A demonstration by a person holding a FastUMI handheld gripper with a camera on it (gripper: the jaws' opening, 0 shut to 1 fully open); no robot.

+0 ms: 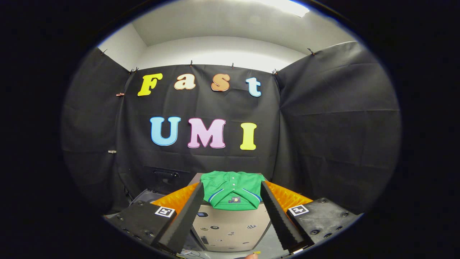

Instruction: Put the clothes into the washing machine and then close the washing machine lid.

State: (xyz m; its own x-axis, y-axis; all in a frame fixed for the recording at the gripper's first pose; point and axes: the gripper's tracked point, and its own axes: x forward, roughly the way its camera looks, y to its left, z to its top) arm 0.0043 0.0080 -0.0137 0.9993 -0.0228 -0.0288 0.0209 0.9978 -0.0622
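A folded green polo shirt [233,192] with blue and white trim lies on top of a beige box-like washing machine [230,226], its front edge hanging a little over the machine's front panel. My gripper [232,185] is open, its two fingers spread to either side of the shirt, with the fingertips [198,187] level with the shirt's sides and not pressing on it. The machine's front panel with small dials and marks shows between the fingers below the shirt. I cannot tell where the machine's lid is under the shirt.
An orange surface [287,198] spreads to both sides of the machine behind the fingers. A dark open container [163,180] stands against the booth wall at the back left. The black cloth wall closes the space behind and to both sides.
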